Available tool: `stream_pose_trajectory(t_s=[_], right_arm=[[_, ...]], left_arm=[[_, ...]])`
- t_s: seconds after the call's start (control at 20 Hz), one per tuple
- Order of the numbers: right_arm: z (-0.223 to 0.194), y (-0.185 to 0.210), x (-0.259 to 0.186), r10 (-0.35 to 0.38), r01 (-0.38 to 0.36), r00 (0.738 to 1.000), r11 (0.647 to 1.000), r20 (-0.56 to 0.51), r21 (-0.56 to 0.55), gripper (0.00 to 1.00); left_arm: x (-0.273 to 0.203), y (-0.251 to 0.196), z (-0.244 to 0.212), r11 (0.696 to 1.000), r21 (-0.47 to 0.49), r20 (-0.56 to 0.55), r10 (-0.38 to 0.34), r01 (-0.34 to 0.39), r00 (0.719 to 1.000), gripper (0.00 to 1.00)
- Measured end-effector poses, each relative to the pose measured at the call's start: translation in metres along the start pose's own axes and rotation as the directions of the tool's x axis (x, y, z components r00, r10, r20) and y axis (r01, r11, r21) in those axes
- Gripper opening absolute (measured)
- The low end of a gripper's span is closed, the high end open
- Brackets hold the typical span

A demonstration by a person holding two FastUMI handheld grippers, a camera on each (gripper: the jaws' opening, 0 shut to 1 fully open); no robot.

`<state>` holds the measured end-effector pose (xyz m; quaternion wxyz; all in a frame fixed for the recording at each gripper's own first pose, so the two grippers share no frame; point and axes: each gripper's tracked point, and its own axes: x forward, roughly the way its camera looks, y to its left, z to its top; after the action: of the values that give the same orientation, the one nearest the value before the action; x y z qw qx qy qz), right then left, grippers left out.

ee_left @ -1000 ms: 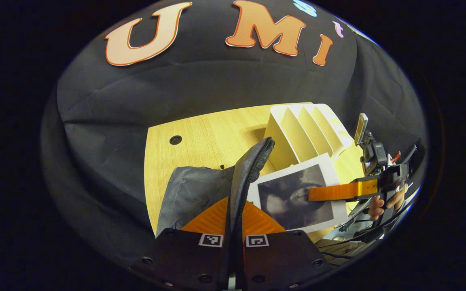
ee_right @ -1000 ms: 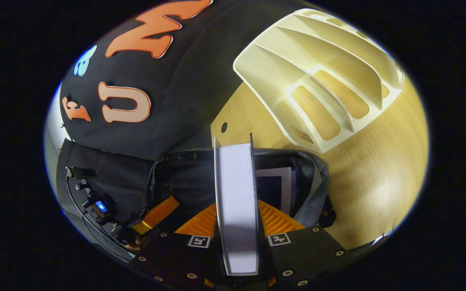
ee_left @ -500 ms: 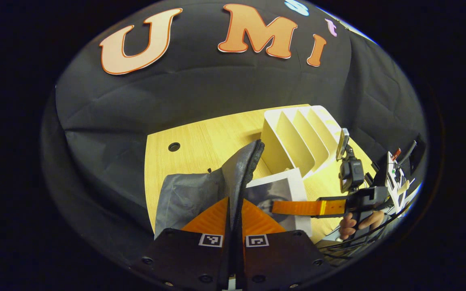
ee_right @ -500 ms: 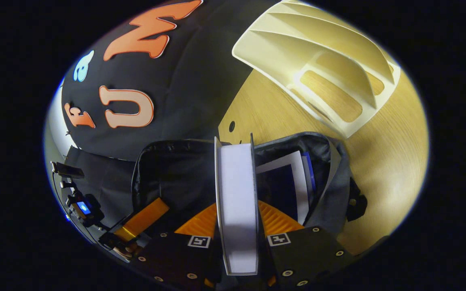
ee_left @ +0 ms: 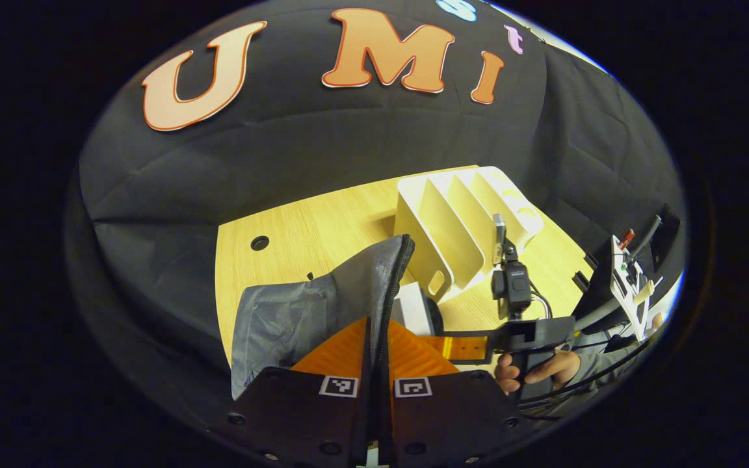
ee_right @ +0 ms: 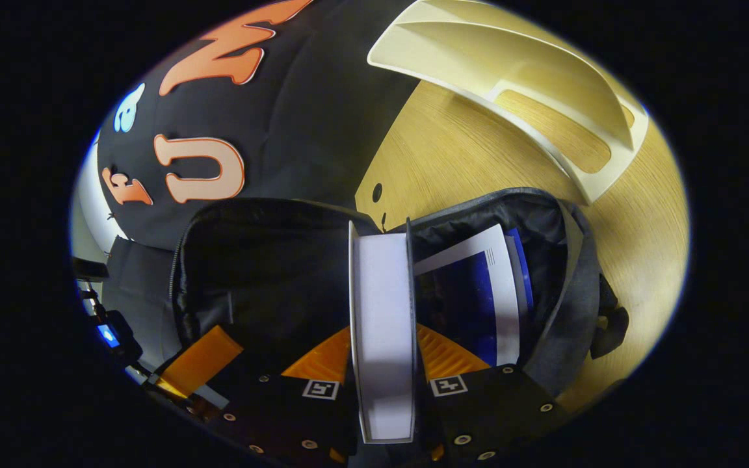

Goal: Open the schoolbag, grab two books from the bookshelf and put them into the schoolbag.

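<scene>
White-paged book (ee_right: 382,325) clamped edge-on between right gripper (ee_right: 382,348) fingers, long axis toward 12 o'clock into open schoolbag (ee_right: 563,273), blue book (ee_right: 478,299) already inside at 2 o'clock, left gripper (ee_left: 376,338) pinching bag rim (ee_left: 395,273) at 12 o'clock, bookshelf (ee_left: 459,227) beyond.

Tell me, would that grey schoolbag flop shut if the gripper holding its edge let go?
Probably. The schoolbag looks like soft fabric: its side sags in folds, and the rim stands only where the left gripper pinches it. It might stay partly open, since a book already stands inside and the right gripper holds another book in its mouth.
</scene>
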<state>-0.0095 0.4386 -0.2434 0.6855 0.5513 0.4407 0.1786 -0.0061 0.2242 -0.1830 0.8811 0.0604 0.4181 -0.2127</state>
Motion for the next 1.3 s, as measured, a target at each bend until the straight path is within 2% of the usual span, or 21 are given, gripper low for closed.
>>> stream_pose_trajectory(t_s=[0.05,0.1,0.2,0.25,0.3,0.35,0.4,0.45,0.55,0.65,0.85,1.05,1.15,1.25,1.3], right_arm=[[0.001,0.000,0.004,-0.003,0.003,1.000,1.000,-0.010,0.009,0.47],[0.003,-0.001,0.005,-0.014,0.014,1.000,1.000,-0.018,0.016,0.36],[0.003,-0.007,0.006,-0.084,0.084,0.996,0.996,-0.035,-0.013,0.38],[0.003,-0.013,0.002,-0.131,0.129,0.990,0.990,-0.042,-0.054,0.44],[0.002,-0.020,0.002,-0.178,0.172,0.983,0.980,-0.050,-0.097,0.36],[0.001,-0.027,-0.001,-0.219,0.209,0.974,0.968,-0.058,-0.138,0.57],[0.000,-0.034,-0.003,-0.256,0.240,0.964,0.955,-0.070,-0.176,0.45],[-0.001,-0.038,-0.005,-0.279,0.258,0.957,0.944,-0.076,-0.207,0.70],[0.003,-0.040,-0.016,-0.321,0.295,0.944,0.922,-0.070,-0.252,0.85],[0.009,-0.041,-0.029,-0.355,0.326,0.933,0.902,-0.055,-0.284,0.92],[0.037,-0.038,-0.062,-0.373,0.364,0.927,0.876,0.034,-0.315,0.96],[0.073,-0.039,-0.107,-0.411,0.442,0.897,0.818,0.163,-0.368,0.98],[0.090,-0.036,-0.126,-0.410,0.462,0.887,0.802,0.212,-0.380,0.98],[0.108,-0.033,-0.144,-0.404,0.476,0.878,0.788,0.255,-0.391,0.98],[0.116,-0.033,-0.152,-0.400,0.483,0.874,0.779,0.276,-0.399,0.98]], left_arm=[[0.001,0.000,0.000,1.000,0.000,0.002,0.001,-0.001,1.000,0.06],[0.003,0.000,0.000,1.000,-0.006,0.002,0.003,-0.003,1.000,0.06],[0.003,0.002,-0.001,1.000,-0.022,0.005,0.003,-0.003,1.000,0.06],[0.004,0.003,-0.002,1.000,-0.029,0.005,0.002,-0.002,1.000,0.06],[0.005,0.004,-0.004,0.999,-0.035,0.002,0.000,0.000,1.000,0.06],[0.006,0.004,-0.005,0.999,-0.042,0.001,0.001,-0.001,1.000,0.06],[0.008,0.004,-0.007,0.999,-0.049,0.000,0.000,0.000,1.000,0.06],[0.009,0.004,-0.008,0.999,-0.051,0.002,0.000,0.000,1.000,0.07],[0.011,0.004,-0.010,0.998,-0.060,0.002,-0.001,0.001,1.000,0.06],[0.015,0.003,-0.013,0.998,-0.070,0.001,0.001,-0.001,1.000,0.06],[0.023,-0.004,-0.023,0.997,-0.071,-0.012,-0.011,0.011,1.000,0.07],[0.033,-0.020,-0.026,0.999,-0.045,-0.007,-0.031,0.031,0.999,0.15],[0.036,-0.030,-0.027,0.997,-0.056,-0.005,-0.045,0.045,0.999,0.20],[0.041,-0.044,-0.025,0.996,-0.065,-0.008,-0.058,0.058,0.998,0.31],[0.043,-0.049,-0.026,0.997,-0.064,-0.009,-0.054,0.054,0.998,0.41]])
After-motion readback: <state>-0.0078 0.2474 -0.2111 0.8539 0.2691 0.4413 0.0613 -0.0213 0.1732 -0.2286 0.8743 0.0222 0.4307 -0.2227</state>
